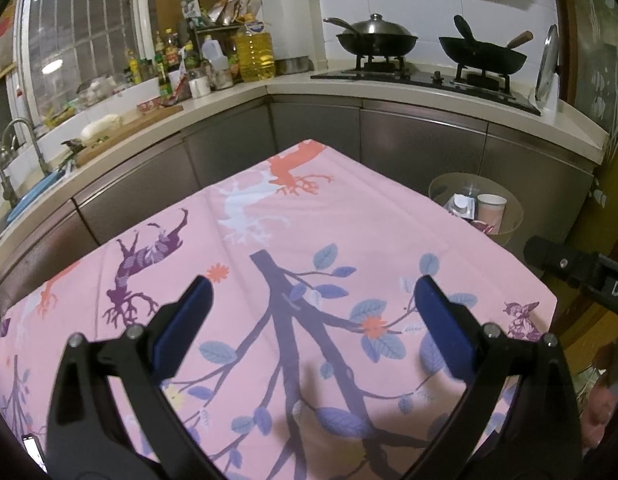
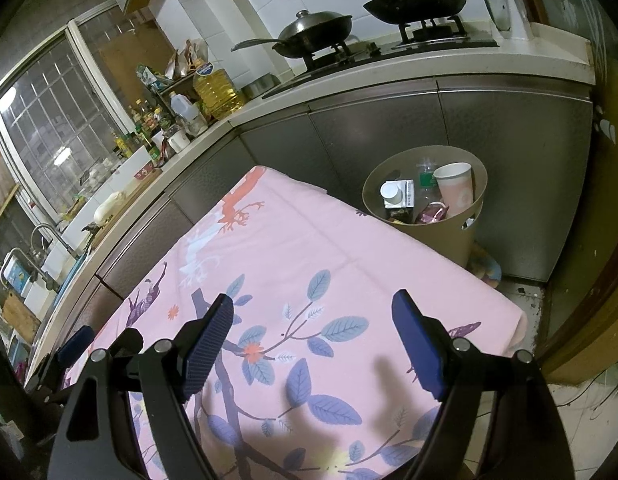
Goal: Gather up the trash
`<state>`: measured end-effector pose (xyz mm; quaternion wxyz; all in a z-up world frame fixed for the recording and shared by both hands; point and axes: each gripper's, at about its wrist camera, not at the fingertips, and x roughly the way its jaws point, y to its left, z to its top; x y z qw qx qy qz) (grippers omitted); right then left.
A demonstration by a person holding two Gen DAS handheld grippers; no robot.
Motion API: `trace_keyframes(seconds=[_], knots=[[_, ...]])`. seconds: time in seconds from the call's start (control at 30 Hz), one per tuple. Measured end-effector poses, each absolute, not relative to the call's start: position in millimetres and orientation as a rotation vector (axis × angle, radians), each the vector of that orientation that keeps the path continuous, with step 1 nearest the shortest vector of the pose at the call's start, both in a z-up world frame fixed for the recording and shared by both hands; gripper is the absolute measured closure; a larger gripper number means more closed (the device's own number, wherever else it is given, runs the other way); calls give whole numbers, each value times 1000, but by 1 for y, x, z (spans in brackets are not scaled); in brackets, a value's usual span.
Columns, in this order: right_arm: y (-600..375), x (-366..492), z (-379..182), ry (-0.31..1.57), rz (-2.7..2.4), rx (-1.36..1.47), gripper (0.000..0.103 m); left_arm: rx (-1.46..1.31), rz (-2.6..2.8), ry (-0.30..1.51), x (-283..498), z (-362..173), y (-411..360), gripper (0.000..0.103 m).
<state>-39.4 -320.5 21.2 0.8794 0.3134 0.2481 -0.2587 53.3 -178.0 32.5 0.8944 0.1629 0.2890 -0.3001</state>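
Apparently both the left gripper (image 1: 311, 312) and the right gripper (image 2: 313, 338) stood wide apart and empty above the tablecloth (image 2: 309, 248). Trash already lay in the bin (image 2: 461, 232); a careless swing could knock it over.

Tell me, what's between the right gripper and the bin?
Only bare pink tablecloth, seen in the right wrist view. The right gripper is open and empty; the bin stands past the table's far edge.

Pink tablecloth (image 2: 309, 248) surface lies bare, open to passage; beige bin (image 2: 449, 236) stands beyond its far right edge, against cabinets (image 2: 509, 152).
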Motion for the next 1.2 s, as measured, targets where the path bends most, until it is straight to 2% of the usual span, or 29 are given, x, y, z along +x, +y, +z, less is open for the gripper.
trace_keyframes(seconds=[1.2], knots=[[-311, -37, 19, 520, -533, 658, 25, 326, -603, 592, 51, 37, -176, 6]])
